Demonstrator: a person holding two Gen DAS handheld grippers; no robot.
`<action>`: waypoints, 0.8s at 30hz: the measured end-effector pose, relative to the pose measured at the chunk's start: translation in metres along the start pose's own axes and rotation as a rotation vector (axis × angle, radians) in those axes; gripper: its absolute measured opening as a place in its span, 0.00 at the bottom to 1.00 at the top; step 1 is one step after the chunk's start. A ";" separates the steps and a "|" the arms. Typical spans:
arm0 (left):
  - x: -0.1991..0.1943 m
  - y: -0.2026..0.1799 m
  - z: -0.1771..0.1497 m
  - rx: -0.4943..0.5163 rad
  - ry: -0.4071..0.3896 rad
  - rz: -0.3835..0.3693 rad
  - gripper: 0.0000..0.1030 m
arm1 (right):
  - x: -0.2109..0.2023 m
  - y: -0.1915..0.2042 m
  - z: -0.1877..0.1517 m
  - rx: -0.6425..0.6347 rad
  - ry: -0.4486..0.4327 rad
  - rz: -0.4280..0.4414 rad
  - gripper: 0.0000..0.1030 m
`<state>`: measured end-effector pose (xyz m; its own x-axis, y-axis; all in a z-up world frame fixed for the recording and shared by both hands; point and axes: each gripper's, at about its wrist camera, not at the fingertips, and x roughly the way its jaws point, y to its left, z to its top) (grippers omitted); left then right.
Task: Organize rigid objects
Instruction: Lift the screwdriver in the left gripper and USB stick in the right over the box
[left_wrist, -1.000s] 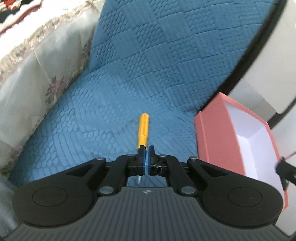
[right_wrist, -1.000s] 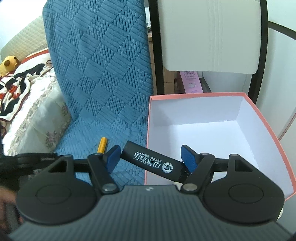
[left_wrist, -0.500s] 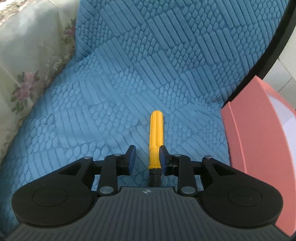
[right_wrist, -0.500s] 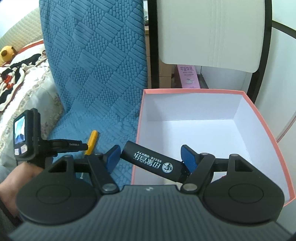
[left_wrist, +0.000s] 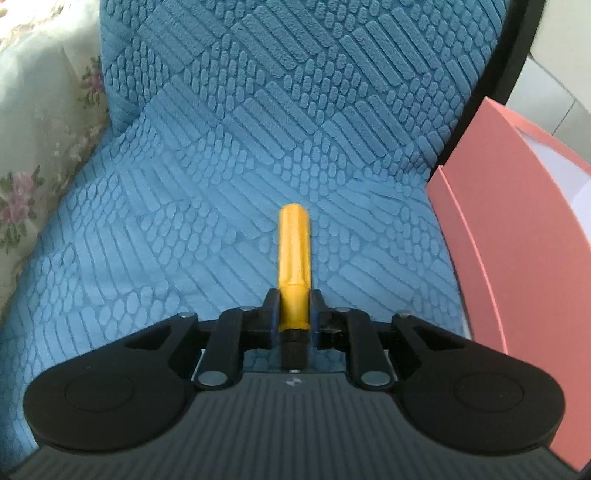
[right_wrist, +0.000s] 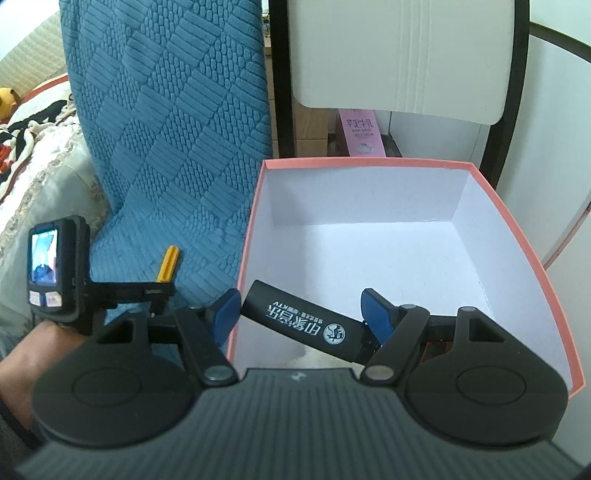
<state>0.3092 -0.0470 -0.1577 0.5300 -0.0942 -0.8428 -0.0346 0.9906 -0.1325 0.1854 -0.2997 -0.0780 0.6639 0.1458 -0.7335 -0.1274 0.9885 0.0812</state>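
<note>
A yellow-handled screwdriver (left_wrist: 293, 254) lies on the blue quilted cover (left_wrist: 258, 147). My left gripper (left_wrist: 292, 312) is shut on the screwdriver's handle near its black collar. The screwdriver also shows in the right wrist view (right_wrist: 168, 263), with the left gripper (right_wrist: 155, 290) around it. My right gripper (right_wrist: 303, 310) is shut on a black rectangular lighter (right_wrist: 308, 320) with white print, held slanted over the near left corner of the open pink box (right_wrist: 255, 206). The box's white inside looks empty.
The pink box (left_wrist: 517, 229) stands just right of the screwdriver. A floral cream cushion (left_wrist: 40, 122) lies to the left. A white chair back (right_wrist: 399, 55) with a black frame rises behind the box, with a pink carton (right_wrist: 360, 133) below it.
My left gripper opened around the screwdriver handle, then closed on it. My right gripper with the lighter moved slightly further over the box.
</note>
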 end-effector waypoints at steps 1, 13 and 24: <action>-0.001 0.003 0.001 -0.022 0.005 -0.013 0.19 | 0.000 0.000 0.000 -0.001 0.001 -0.002 0.72; -0.079 -0.018 0.007 -0.071 -0.025 -0.127 0.18 | -0.012 -0.009 0.004 -0.001 -0.030 0.009 0.72; -0.159 -0.083 0.019 -0.042 -0.087 -0.272 0.19 | -0.034 -0.034 0.013 0.028 -0.071 0.007 0.72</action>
<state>0.2438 -0.1124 -0.0023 0.5954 -0.3452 -0.7255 0.0844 0.9249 -0.3708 0.1769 -0.3377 -0.0467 0.7134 0.1546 -0.6835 -0.1123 0.9880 0.1063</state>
